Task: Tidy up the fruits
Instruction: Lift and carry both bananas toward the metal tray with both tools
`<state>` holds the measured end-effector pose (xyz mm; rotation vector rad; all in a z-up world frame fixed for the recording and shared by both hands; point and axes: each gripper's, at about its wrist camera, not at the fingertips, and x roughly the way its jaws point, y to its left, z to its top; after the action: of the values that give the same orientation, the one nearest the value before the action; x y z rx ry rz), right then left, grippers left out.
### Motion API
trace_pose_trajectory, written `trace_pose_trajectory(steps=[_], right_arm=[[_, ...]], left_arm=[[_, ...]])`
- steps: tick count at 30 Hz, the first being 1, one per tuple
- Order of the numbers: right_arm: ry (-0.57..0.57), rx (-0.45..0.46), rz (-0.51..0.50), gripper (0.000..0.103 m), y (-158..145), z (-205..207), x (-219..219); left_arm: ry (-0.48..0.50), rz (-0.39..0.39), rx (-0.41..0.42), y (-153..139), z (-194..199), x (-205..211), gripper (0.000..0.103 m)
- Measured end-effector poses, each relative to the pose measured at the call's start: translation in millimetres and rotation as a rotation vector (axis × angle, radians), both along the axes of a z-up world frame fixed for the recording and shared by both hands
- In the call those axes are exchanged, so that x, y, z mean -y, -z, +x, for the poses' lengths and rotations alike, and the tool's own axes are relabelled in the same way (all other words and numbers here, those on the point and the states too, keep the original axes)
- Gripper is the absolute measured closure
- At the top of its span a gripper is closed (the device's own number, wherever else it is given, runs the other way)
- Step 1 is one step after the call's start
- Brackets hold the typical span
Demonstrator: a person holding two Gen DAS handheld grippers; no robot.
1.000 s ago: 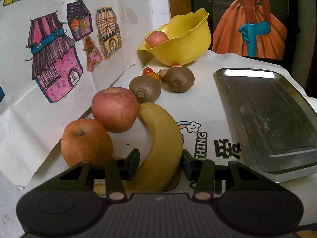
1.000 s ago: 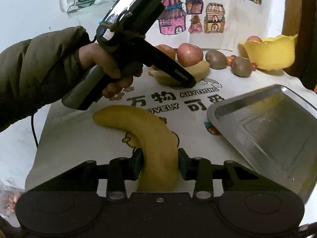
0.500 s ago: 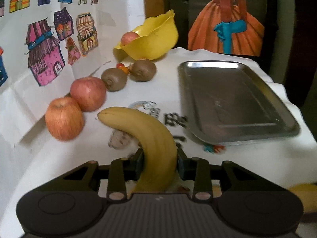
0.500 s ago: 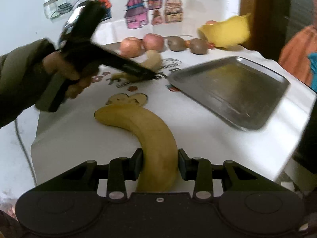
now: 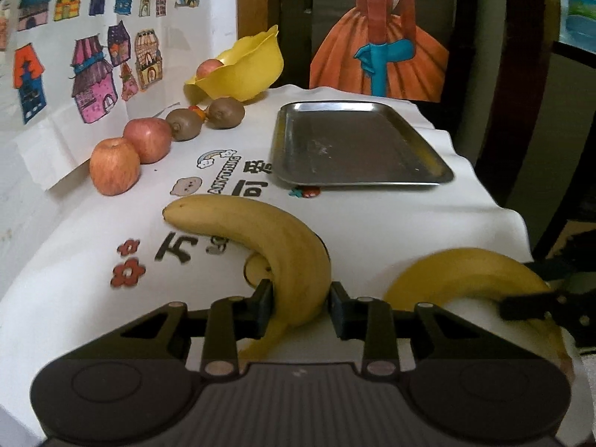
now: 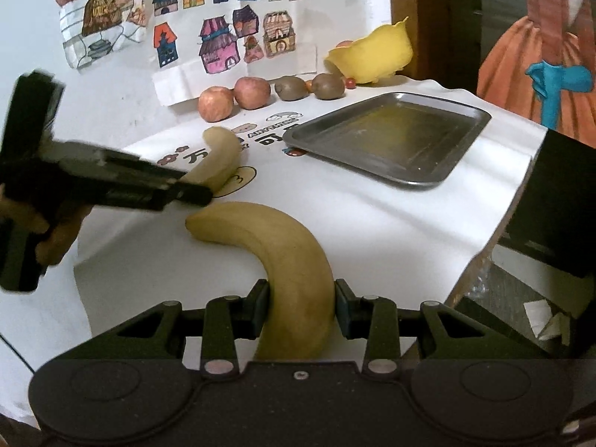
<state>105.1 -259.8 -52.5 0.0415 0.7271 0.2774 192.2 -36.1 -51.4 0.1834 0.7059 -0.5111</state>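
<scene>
Each gripper clamps a banana: left gripper [image 5: 300, 303] (first banana [image 5: 268, 246]), right gripper [image 6: 301, 307] (second banana [image 6: 283, 257]).

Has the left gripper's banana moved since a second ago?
Yes. The left gripper has pulled its banana back from the apples, now near the table's front.

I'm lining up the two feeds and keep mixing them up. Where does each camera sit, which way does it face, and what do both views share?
Left wrist: on the left claw, facing the metal tray and yellow bowl; its claw is shut on a banana, with the right claw at the right edge.
Right wrist: on the right claw, looking across the table; its own banana is clamped, and the left claw and hand show.
Shared: tray, bowl, apples, kiwis.
</scene>
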Motion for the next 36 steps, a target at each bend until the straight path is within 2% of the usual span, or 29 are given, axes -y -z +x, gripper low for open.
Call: trace_pose_trajectory(steps=[3,5,6,8,11,14,19,24,27,31,34,36], right_arm=[[0.004,0.008,0.017,0.063,0.2,-4.9,0.8],[-0.006,0.019,0.022,0.058,-0.2,-3.5,2.5],[-0.012,0.023,0.017,0.055,-0.6,-1.9,2.5],[-0.037,0.055,0.007,0.042,-1.9,0.3,2.7],[-0.077,0.092,-0.023,0.037,-0.3,6.1,2.1],[-0.124,0.109,-0.026,0.036,4.2,11.4,2.7],[-0.172,0.124,0.006,0.035,11.3,16.8,5.9],[-0.200,0.142,0.023,0.035,16.2,17.3,7.2],[-0.210,0.162,0.017,0.035,18.4,15.8,4.5],[-0.232,0.211,-0.028,0.041,23.0,8.8,-3.2],[-0.215,0.225,-0.024,0.043,24.7,6.0,-5.0],[-0.189,0.232,-0.026,0.047,25.3,4.6,-4.7]], left_arm=[[0.000,-0.002,0.002,-1.9,-12.2,-4.3,0.067],[-0.006,0.004,0.001,-2.6,-14.4,-4.8,0.066],[-0.014,0.004,-0.002,-3.0,-13.8,-4.4,0.062],[-0.033,-0.001,-0.002,-3.6,-11.9,-3.2,0.055],[-0.065,-0.022,0.003,-5.7,-4.7,-0.7,0.047],[-0.109,-0.046,-0.006,-6.2,7.8,1.6,0.044],[-0.190,-0.080,-0.048,-2.9,28.2,6.8,0.042],[-0.238,-0.053,-0.057,0.6,31.3,14.6,0.042],[-0.244,-0.041,-0.055,0.5,30.6,18.9,0.049],[-0.254,-0.030,-0.051,0.6,30.3,22.3,0.050],[-0.256,-0.025,-0.047,1.1,28.9,23.6,0.052],[-0.256,-0.048,-0.054,0.3,27.7,22.2,0.057]])
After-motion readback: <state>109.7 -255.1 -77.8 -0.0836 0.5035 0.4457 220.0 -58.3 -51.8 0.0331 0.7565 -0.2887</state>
